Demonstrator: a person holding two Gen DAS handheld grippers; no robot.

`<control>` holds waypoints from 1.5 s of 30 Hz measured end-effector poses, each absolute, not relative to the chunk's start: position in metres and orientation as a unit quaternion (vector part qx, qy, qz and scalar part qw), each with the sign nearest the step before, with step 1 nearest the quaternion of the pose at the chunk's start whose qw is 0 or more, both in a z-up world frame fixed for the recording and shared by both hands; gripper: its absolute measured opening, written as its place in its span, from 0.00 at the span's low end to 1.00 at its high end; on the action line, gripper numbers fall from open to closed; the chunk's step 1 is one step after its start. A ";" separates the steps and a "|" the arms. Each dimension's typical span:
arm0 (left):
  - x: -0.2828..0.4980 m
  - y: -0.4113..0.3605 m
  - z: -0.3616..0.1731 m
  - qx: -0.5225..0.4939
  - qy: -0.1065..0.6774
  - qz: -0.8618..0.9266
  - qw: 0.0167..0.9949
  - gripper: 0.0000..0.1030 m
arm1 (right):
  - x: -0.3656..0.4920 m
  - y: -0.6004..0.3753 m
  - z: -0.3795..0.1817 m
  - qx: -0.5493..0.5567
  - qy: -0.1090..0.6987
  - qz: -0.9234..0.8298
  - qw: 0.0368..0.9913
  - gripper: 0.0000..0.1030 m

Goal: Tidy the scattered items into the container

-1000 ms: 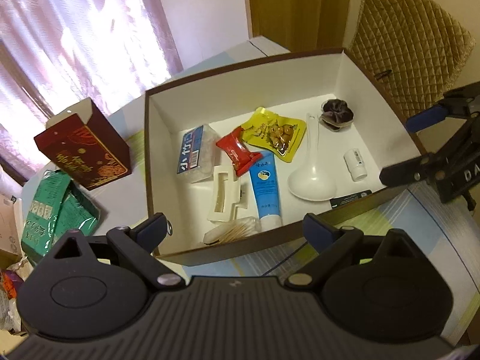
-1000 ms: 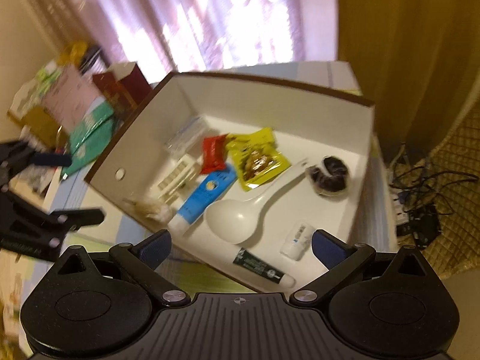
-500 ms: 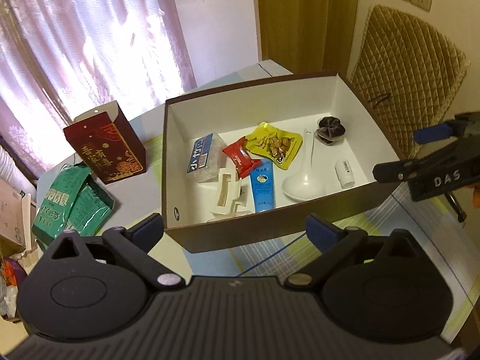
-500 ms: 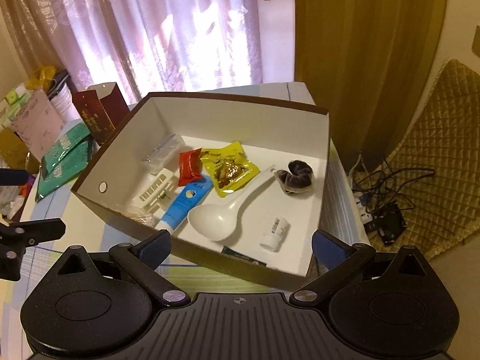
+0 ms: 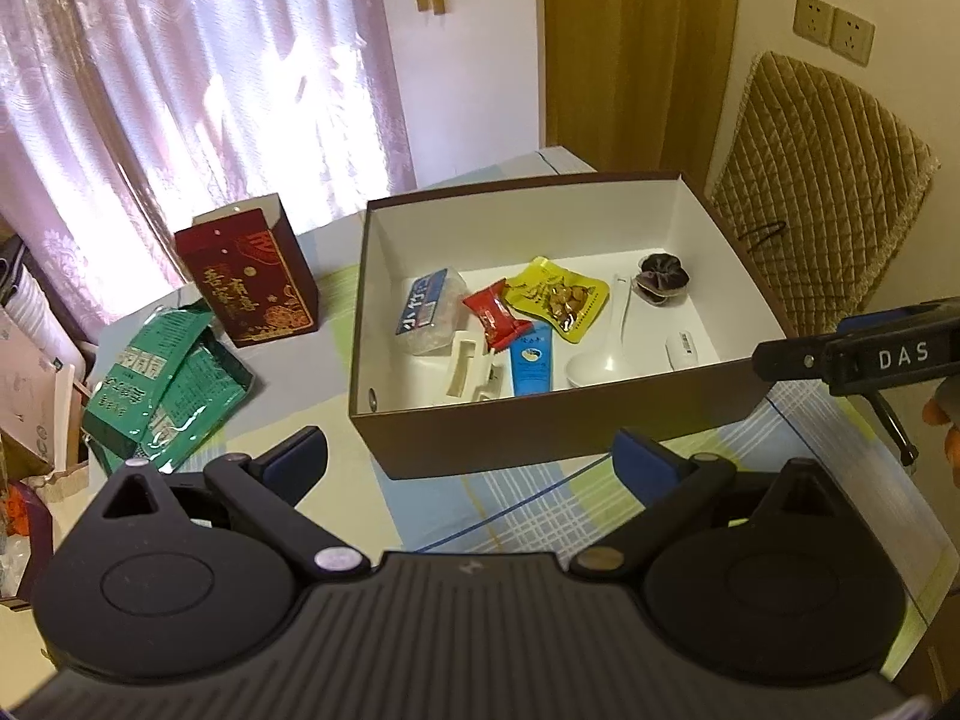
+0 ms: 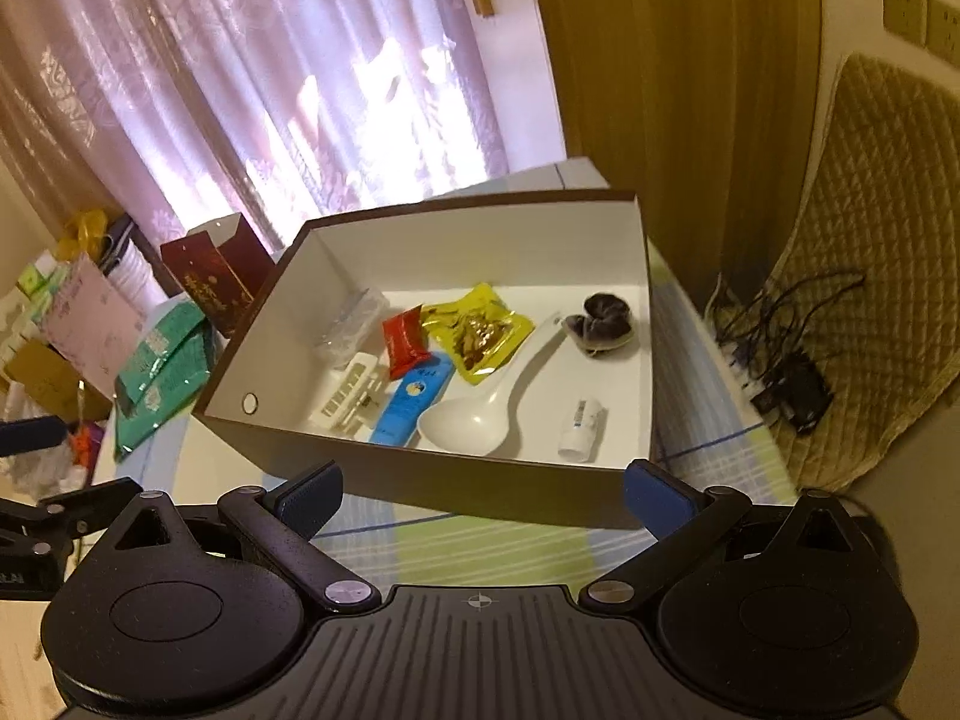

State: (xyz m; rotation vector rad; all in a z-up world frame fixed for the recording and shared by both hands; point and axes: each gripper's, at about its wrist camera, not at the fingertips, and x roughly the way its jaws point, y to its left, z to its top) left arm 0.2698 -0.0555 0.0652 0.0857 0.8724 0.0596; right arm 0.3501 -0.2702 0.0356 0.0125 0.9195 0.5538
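- Your left tool (image 5: pixel 468 456) and right tool (image 6: pixel 480 489) both sit spread wide with nothing between the blue pads, above the checked tabletop (image 5: pixel 540 504) in front of the brown cardboard box with white inside (image 5: pixel 540 420).
- Scattered items are in the box: white plastic ladle (image 6: pixel 480 414), blue tube (image 6: pixel 414 396), yellow foil pouch (image 6: pixel 474 324).
- Left outside: crinkly green foil packets (image 5: pixel 162 384), long axis running away from you, left of the box; your left tool is nearer.
- The red printed carton (image 5: pixel 252 282) stands upright behind them.

A brown box (image 5: pixel 540 426) with a white inside holds a yellow pouch (image 5: pixel 555 297), red packet (image 5: pixel 495 321), blue tube (image 5: pixel 531 360) and white spoon (image 5: pixel 600 354) on a checked cloth (image 5: pixel 540 510).
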 end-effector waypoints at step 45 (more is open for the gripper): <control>0.204 -0.075 0.044 0.054 0.389 0.056 0.918 0.97 | 0.267 -0.283 0.021 -0.029 0.372 0.244 0.895 1.00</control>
